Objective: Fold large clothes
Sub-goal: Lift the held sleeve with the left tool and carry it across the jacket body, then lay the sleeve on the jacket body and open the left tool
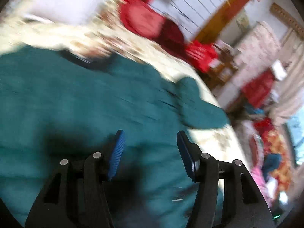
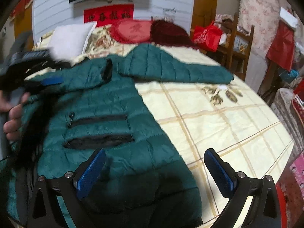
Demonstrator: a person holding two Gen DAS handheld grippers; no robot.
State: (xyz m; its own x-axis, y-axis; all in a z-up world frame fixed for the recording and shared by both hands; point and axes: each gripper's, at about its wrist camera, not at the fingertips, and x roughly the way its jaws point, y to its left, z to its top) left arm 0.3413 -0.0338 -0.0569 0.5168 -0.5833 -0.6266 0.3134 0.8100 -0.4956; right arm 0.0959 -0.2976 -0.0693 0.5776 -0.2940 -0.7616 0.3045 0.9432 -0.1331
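Teal puffer jacket (image 2: 106,102) spread flat on floral quilt (image 2: 218,117), sleeve (image 2: 180,68) stretched sideways | left gripper (image 1: 151,142) fingers apart, empty, over jacket body | right gripper (image 2: 154,172) fingers apart, empty, above hem | Advice: pinch sleeve cuff, fold across chest, smooth padding.

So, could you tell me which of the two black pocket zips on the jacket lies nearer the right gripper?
The lower zip, just beyond the right gripper; the upper zip lies farther up the jacket.
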